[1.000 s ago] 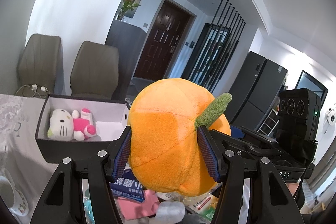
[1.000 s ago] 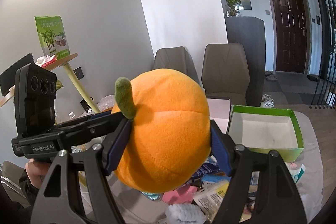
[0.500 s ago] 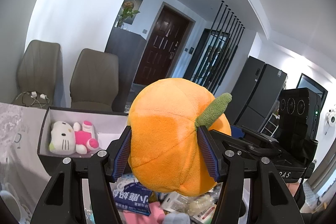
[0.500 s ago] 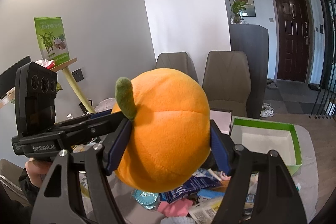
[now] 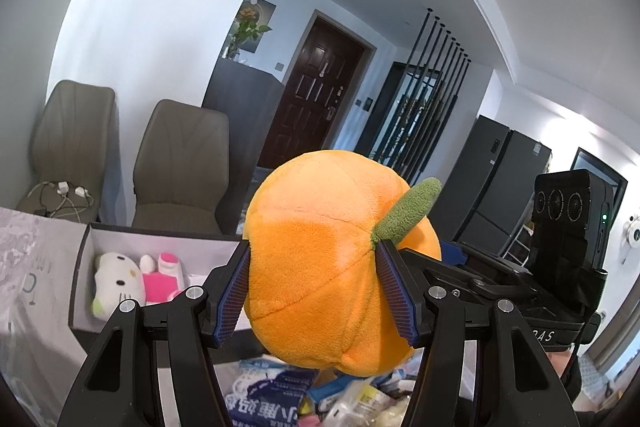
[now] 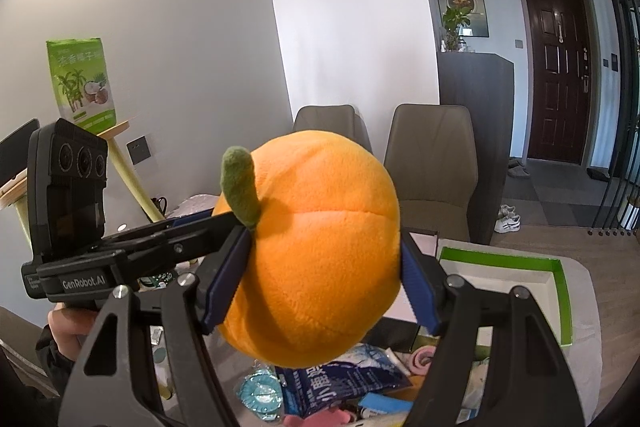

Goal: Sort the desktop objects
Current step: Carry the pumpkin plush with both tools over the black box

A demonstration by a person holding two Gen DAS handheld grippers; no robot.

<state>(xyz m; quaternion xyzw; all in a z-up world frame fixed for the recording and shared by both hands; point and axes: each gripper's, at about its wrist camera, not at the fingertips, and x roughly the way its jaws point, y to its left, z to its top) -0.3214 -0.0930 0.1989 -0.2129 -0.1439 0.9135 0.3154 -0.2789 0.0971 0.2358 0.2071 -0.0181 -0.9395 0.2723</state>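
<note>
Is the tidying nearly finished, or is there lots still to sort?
It looks early. Done: a white cat plush toy already lies in the grey open box. In hand: both the left gripper and the right gripper have their jaws clamped on a round orange plush fruit with a green stem, held in the air. Left: a heap of packets and small items on the table; the green-rimmed tray looks empty.

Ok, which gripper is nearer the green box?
Right. The right gripper, shut on the plush orange, has the green box just beyond one finger; the left gripper grips the orange from the opposite side.
</note>
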